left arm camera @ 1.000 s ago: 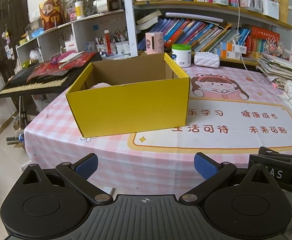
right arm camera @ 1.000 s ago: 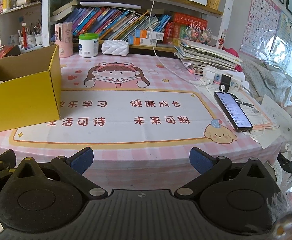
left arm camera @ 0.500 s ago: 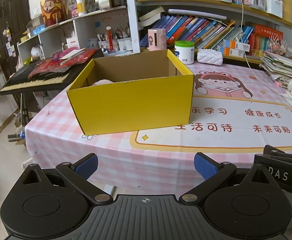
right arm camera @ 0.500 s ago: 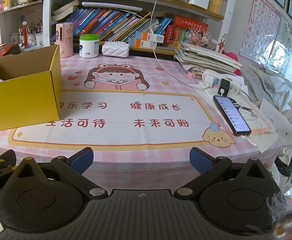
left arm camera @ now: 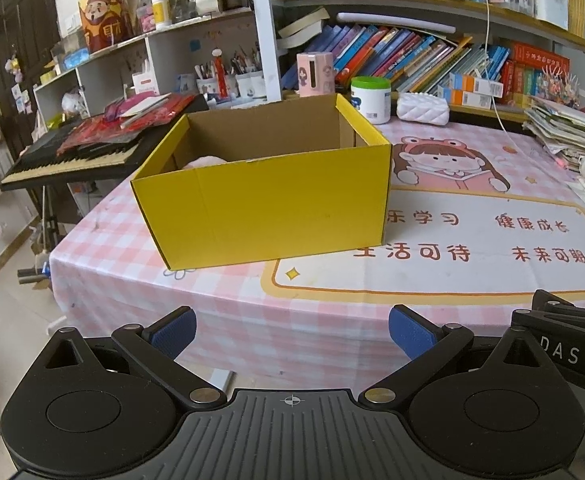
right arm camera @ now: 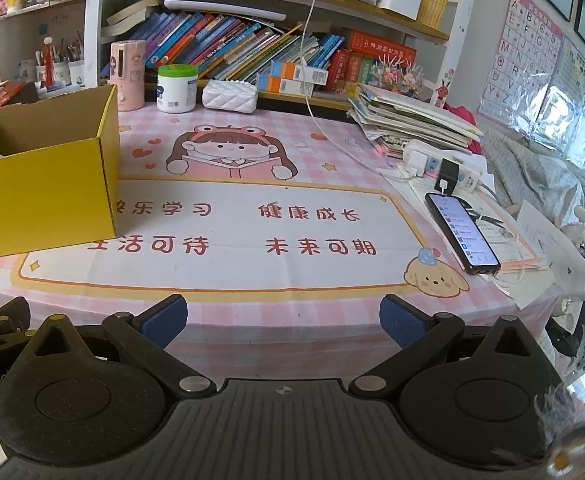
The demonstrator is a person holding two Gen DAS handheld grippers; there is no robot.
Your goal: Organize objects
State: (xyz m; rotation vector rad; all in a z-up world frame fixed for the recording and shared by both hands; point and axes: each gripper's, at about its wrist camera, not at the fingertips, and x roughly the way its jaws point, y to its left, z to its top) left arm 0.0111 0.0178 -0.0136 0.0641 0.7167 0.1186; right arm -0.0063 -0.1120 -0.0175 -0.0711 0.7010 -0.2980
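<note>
My left gripper [left arm camera: 291, 330] and right gripper [right arm camera: 283, 320] hang spread wide and empty at the worktop [right arm camera: 252, 304] edge; the yellow box [left arm camera: 264, 204] sits centre frame.

Open yellow cardboard box [left arm camera: 264, 196] stands upright on the table, something pale pink [left arm camera: 204, 161] inside.

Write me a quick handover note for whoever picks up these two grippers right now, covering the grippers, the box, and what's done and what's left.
Left gripper: jaws open, empty, held short of the table's near edge.
Right gripper: the same, open and empty.
Open yellow cardboard box stands on the pink checked tablecloth, left side; something pale pink lies inside, mostly hidden.
Done: apparently one item boxed.
Left: nothing loose on the central mat; the black smartphone lies at the right edge.
</note>
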